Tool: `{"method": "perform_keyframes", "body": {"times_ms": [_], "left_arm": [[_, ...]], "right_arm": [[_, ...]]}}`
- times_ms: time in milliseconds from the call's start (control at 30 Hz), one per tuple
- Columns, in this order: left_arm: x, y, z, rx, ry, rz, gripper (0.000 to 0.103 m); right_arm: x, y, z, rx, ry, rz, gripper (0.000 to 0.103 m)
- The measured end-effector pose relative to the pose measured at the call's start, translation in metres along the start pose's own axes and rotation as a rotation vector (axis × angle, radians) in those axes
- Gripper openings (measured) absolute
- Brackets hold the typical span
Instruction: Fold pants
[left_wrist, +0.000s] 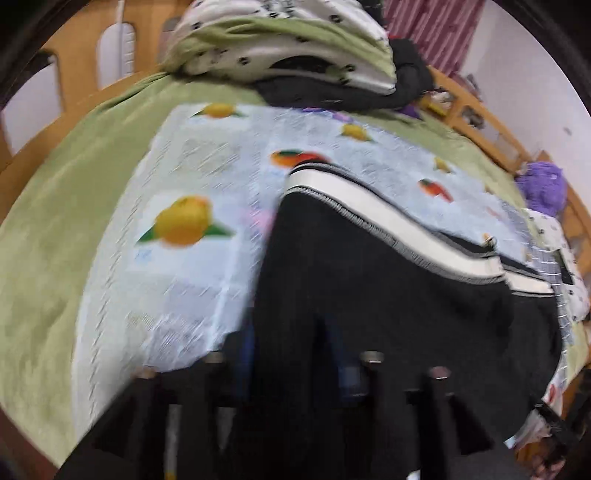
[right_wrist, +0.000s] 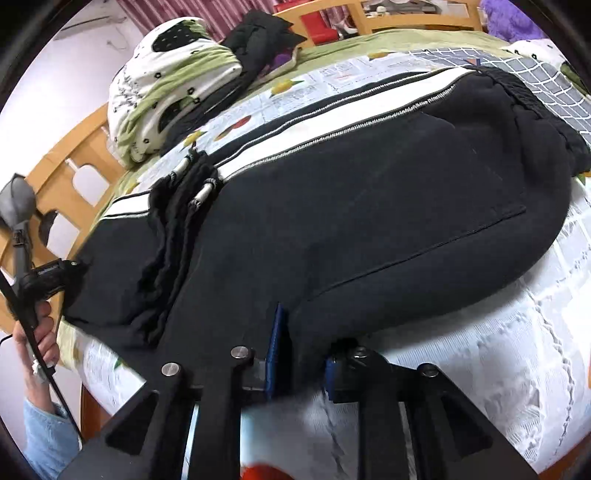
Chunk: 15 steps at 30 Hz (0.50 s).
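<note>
right gripper (right_wrist: 301, 360) pinches pants (right_wrist: 332, 221) | left view blurred (fingers unclear)

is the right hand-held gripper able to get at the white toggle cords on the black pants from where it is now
Probably not right away. The right hand-held gripper looks closed on the near edge of the black pants with a white side stripe. The white toggle cords lie uncovered further across the fabric, so it would have to let go first.

- The right gripper (right_wrist: 300, 354) is closed on black cloth.
- The left gripper (left_wrist: 293, 354) looks clamped too, though blurred.
- The person's left hand (right_wrist: 38, 332) holds its handle.
</note>
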<state>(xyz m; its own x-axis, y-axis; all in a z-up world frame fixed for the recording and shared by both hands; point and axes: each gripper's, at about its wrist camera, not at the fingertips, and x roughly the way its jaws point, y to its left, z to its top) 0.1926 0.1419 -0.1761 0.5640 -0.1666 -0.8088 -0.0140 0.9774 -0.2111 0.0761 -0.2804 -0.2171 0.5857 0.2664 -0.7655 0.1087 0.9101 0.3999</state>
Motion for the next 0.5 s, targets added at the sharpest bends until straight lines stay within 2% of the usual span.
{"method": "perform_keyframes", "body": {"times_ms": [33,100,167,300,333,400,433,467,500], "left_arm": [[-0.005,0.003,-0.007,-0.005,-0.004,-0.009,0.06],[-0.018,0.013,-0.025,-0.041,-0.018,-0.063,0.064],[-0.027,0.023,-0.046,-0.087,-0.014,-0.13,0.068],[-0.03,0.037,-0.075,-0.19,-0.033,-0.158,0.073],[-0.026,0.04,-0.08,-0.214,-0.024,-0.186,0.073],[-0.024,0.045,-0.087,-0.265,-0.042,-0.231,0.076],[-0.023,0.047,-0.088,-0.294,-0.054,-0.243,0.077],[-0.021,0.048,-0.086,-0.316,-0.061,-0.255,0.077],[-0.019,0.047,-0.085,-0.328,-0.064,-0.256,0.078]], "right_arm": [[-0.011,-0.005,0.0,-0.003,-0.021,-0.011,0.033],[-0.036,-0.021,0.002,0.004,-0.103,-0.041,0.054],[-0.054,-0.048,0.009,0.06,-0.165,-0.072,0.065],[-0.045,-0.111,0.034,0.278,-0.175,-0.118,0.065],[-0.039,-0.127,0.04,0.331,-0.169,-0.126,0.065],[-0.024,-0.146,0.052,0.396,-0.189,-0.088,0.065],[-0.019,-0.148,0.061,0.4,-0.189,-0.081,0.063],[-0.015,-0.146,0.072,0.383,-0.17,-0.098,0.035],[-0.018,-0.148,0.079,0.362,-0.172,-0.115,0.017]]}}
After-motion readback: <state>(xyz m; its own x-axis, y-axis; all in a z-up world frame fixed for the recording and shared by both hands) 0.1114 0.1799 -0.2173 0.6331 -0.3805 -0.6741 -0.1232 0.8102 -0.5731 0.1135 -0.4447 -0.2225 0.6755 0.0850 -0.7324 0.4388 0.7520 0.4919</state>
